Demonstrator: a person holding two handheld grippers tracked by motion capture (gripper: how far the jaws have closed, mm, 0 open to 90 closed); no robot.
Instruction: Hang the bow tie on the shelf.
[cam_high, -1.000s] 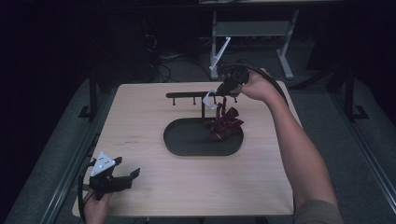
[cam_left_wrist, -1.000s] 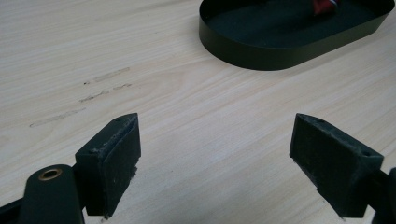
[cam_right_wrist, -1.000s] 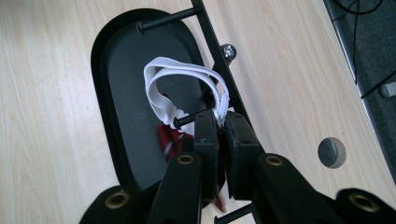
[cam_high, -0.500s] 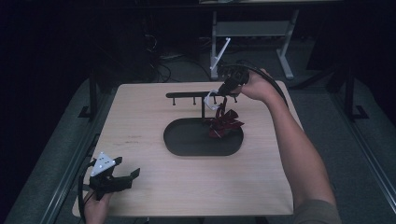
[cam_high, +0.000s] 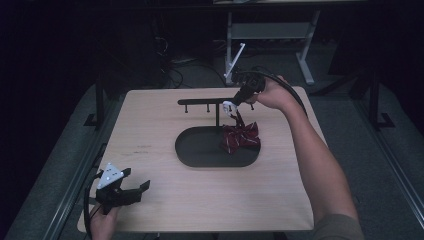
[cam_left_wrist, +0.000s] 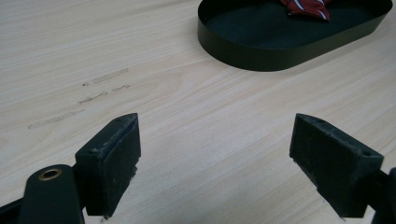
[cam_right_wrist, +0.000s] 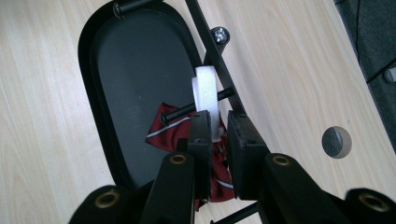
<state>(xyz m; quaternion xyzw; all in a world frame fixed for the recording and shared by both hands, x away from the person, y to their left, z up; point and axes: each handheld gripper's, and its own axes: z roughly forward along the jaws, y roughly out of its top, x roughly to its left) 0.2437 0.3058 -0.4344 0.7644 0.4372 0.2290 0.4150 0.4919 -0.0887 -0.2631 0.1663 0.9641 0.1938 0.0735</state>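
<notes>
A red striped bow tie (cam_high: 241, 138) hangs by its white strap (cam_high: 229, 106) just above the right end of a black oval tray (cam_high: 200, 150). My right gripper (cam_high: 235, 104) is shut on that strap beside the black rack bar (cam_high: 205, 101). In the right gripper view the jaws (cam_right_wrist: 218, 122) pinch the white strap (cam_right_wrist: 206, 95), which sits over a black peg (cam_right_wrist: 182, 111), with the bow tie (cam_right_wrist: 163, 130) below. My left gripper (cam_high: 137, 178) rests at the table's near left corner, open, with nothing between its jaws (cam_left_wrist: 215, 140).
The rack's post rises from the tray's far side, and its bar carries several pegs. The wooden table (cam_high: 175, 210) has a round hole (cam_right_wrist: 336, 141) near its right edge. The tray wall (cam_left_wrist: 261, 56) lies ahead of the left gripper. A metal frame (cam_high: 305, 55) stands on the floor behind.
The right hand has shifted slightly at the rack with the strap, and the bow tie hangs a little lower. The left gripper has not moved.
</notes>
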